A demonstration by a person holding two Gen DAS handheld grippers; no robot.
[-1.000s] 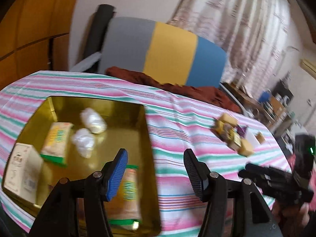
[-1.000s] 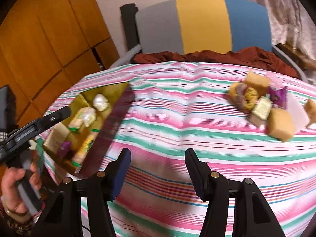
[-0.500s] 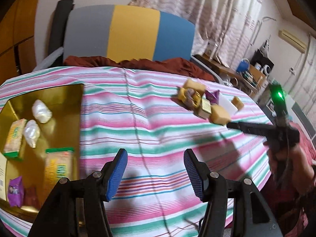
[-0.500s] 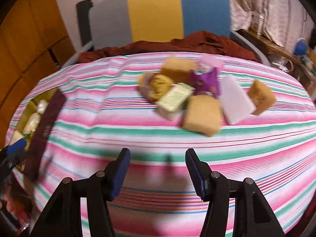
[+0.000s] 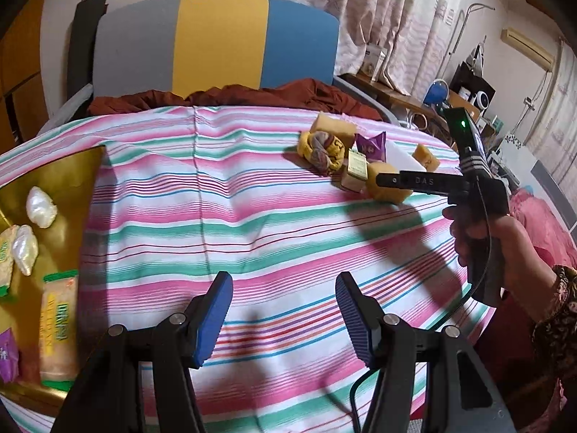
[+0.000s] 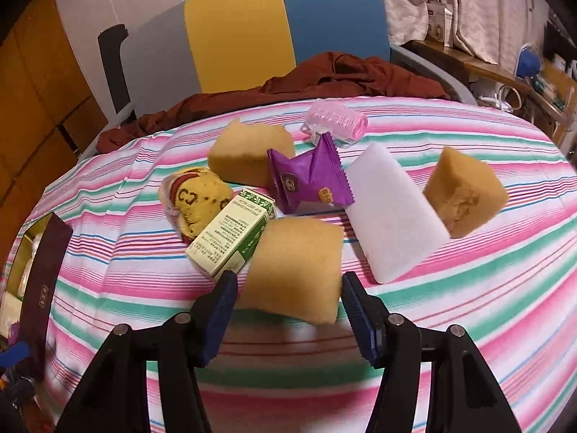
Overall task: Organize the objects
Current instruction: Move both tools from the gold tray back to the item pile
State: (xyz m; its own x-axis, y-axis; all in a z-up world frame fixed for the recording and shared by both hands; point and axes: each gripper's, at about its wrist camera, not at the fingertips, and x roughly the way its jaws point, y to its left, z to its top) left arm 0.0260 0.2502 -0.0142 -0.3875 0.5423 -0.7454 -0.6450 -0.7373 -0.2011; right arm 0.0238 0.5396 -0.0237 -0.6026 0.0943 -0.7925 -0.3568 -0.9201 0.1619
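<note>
My right gripper (image 6: 288, 301) is open, its blue pads on either side of a tan sponge block (image 6: 294, 270) on the striped tablecloth. Around the block lie a green-and-white small box (image 6: 230, 236), a round wrapped cookie (image 6: 196, 202), a purple snack packet (image 6: 310, 180), a white foam block (image 6: 395, 213), two more tan sponges (image 6: 250, 153) (image 6: 465, 195) and a pink roller (image 6: 335, 121). My left gripper (image 5: 283, 314) is open and empty over bare cloth. A gold tray (image 5: 68, 176) at the left holds several wrapped snacks.
A grey, yellow and blue chair back (image 5: 216, 43) with a brown cloth (image 5: 234, 95) stands behind the table. The right hand-held gripper shows in the left wrist view (image 5: 418, 182) above the pile. The tray's dark side (image 6: 43, 296) shows at left. Cluttered shelves stand at right.
Both grippers swung right, away from the tray. My right gripper closed in on the pile and now straddles the near tan sponge. Both stayed open.
</note>
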